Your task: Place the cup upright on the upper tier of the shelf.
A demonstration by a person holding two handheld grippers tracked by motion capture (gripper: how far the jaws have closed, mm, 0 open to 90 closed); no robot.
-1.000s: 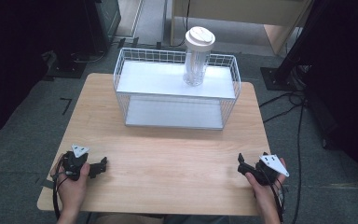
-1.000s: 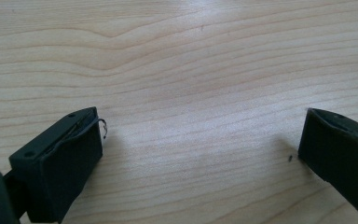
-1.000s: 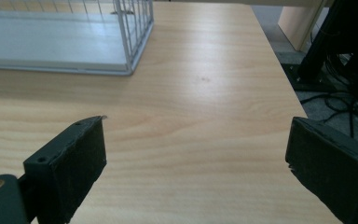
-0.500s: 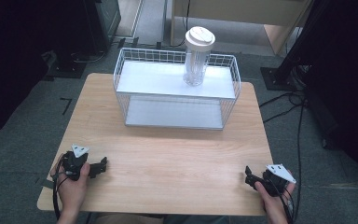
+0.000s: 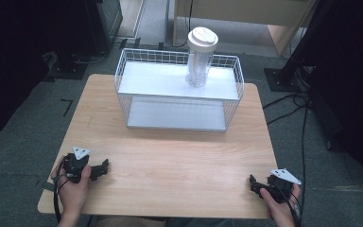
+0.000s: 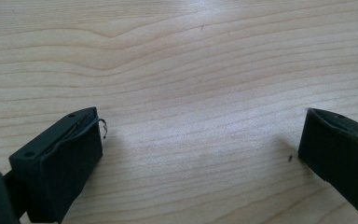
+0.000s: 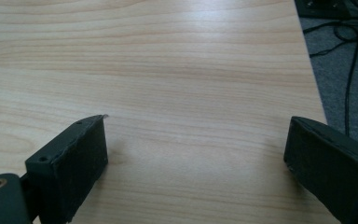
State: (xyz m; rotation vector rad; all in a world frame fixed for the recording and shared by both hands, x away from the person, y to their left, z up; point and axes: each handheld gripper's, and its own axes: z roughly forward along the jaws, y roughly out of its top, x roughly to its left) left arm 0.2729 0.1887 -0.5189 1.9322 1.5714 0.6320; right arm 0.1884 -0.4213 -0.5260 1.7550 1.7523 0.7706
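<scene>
Fingers [image 6: 70, 158] of my left gripper [image 5: 100, 169] stand spread over bare wood, nothing between them. Those of my right gripper [image 5: 255, 183] are spread too, though they have just been closing a little, with only wood grain in the gap. Both rest low at the near corners of the wooden surface [image 5: 170, 156]. Well apart from both, a clear lidded jar [image 5: 200, 57] stands upright inside the white wire basket [image 5: 123, 71], at its right end.

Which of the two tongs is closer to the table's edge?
The right tongs, in the hand at the table's near right corner; the right gripper view shows floor just beside them. The left tongs sit further in over the wood.
</scene>
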